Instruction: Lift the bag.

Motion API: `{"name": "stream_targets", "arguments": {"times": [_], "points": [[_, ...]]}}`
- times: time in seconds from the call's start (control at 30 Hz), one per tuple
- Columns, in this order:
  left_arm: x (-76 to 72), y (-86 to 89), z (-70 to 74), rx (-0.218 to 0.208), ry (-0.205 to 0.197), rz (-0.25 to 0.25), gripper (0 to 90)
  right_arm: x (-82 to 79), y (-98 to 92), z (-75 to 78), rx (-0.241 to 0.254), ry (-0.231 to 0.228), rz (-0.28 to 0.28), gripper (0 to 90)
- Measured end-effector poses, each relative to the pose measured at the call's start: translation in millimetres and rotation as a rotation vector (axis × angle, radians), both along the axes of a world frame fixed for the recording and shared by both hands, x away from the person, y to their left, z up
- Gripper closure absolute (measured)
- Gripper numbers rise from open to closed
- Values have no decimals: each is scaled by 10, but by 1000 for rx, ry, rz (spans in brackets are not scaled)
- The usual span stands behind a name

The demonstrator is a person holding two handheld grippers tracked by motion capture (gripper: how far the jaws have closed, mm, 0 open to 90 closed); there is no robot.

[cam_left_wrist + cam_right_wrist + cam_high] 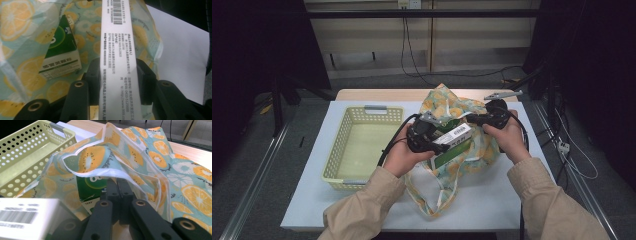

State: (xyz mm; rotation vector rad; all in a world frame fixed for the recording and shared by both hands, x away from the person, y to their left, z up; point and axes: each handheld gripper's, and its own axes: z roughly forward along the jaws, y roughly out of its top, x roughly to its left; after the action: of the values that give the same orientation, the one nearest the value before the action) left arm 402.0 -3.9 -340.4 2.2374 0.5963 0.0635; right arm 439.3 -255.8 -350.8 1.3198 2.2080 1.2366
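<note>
High view has the left gripper [439, 145] clamped across the narrow sides of a long white cardboard carton with a barcode and small print [453, 135], held just above the mouth of the soft orange-and-teal citrus-print fabric bag [452, 107] at about the middle of the table. The right gripper [472, 119], at roughly 2 o'clock from the left one, has its jaws pinched shut on the bag's white-piped rim, holding the mouth up. A green-and-white carton [61, 50] sits inside the bag. I'd guess the white carton is light and stiff but crushable, and a bit slick, so mid-length on the narrow faces looks like the right place to grab. The bag is floppy and will sag if dropped. A pale yellow perforated plastic basket [362, 142] sits at 9 o'clock, empty. The surface is a white sheet over a wooden tabletop [492, 200]; behind it are dark curtains, cables and grey floor.
</note>
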Motion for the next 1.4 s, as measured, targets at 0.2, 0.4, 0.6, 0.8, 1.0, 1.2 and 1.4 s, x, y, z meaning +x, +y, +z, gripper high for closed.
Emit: {"name": "stream_targets", "arguments": {"times": [0.2, 0.4, 0.6, 0.8, 1.0, 1.2, 1.4], "points": [[89, -89, -130, 12, 7, 27, 622, -1, -19, 3, 2, -4, -4, 900], [136, -163, -209, 20, -2, 45, 622, -4, -28, 4, 3, -2, -4, 900], [188, -236, -308, 18, 15, 62, 622, -7, -48, 9, 8, -5, -8, 900], [218, -315, -367, -6, 18, 66, 623, -6, -92, 30, 14, -7, -14, 900], [254, -377, -398, -4, 23, 73, 622, -1, -113, 48, 8, -11, -18, 900], [298, -386, -413, -9, 23, 88, 623, 3, -115, 63, 5, -12, -17, 900], [338, -401, -439, -19, 25, 101, 622, 5, -119, 65, 4, -14, -16, 900]]}}
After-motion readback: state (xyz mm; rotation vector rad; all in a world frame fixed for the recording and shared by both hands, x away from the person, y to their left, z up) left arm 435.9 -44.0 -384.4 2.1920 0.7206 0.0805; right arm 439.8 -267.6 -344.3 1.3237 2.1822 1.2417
